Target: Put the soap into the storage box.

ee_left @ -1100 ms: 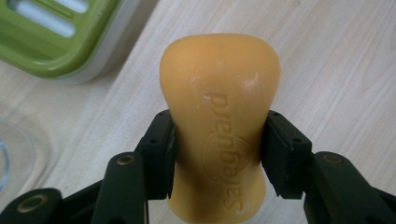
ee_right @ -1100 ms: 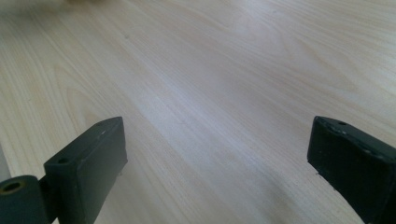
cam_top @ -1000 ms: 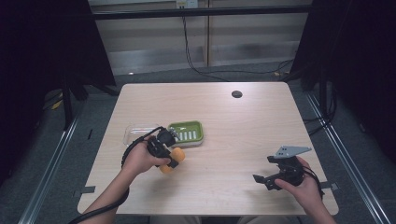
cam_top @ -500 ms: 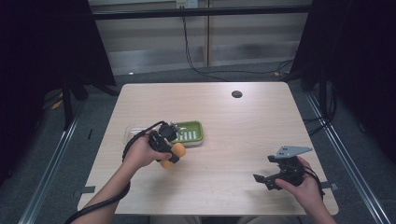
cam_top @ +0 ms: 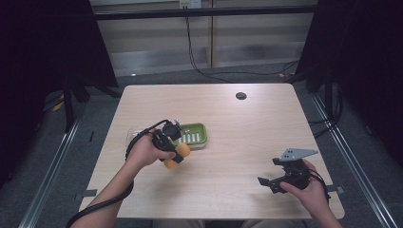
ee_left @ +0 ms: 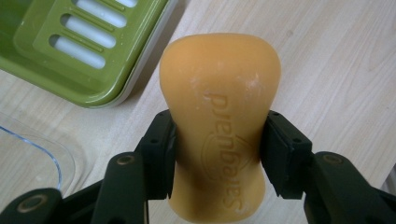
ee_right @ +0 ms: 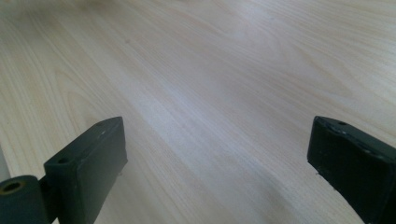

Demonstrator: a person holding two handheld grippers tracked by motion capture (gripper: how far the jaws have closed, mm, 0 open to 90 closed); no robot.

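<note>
Left gripper view, one orange soap bar (ee_left: pixel 219 121) clamped, one green dish (ee_left: pixel 88 46)

High view overlooks table (cam_top: pixel 228 118); gripper views close

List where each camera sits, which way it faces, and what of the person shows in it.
High view: above the person's side, looking forward and down on the pale wooden table; both forearms enter from the bottom, with left gripper and right gripper.
Left gripper view: rides the left gripper, looking along its black jaws clamped on the orange waisted soap bar, beside the green slotted plastic soap dish.
Right gripper view: rides the right gripper, jaws apart over bare tabletop.
Shared: high and left gripper views both show soap bar and dish.
</note>
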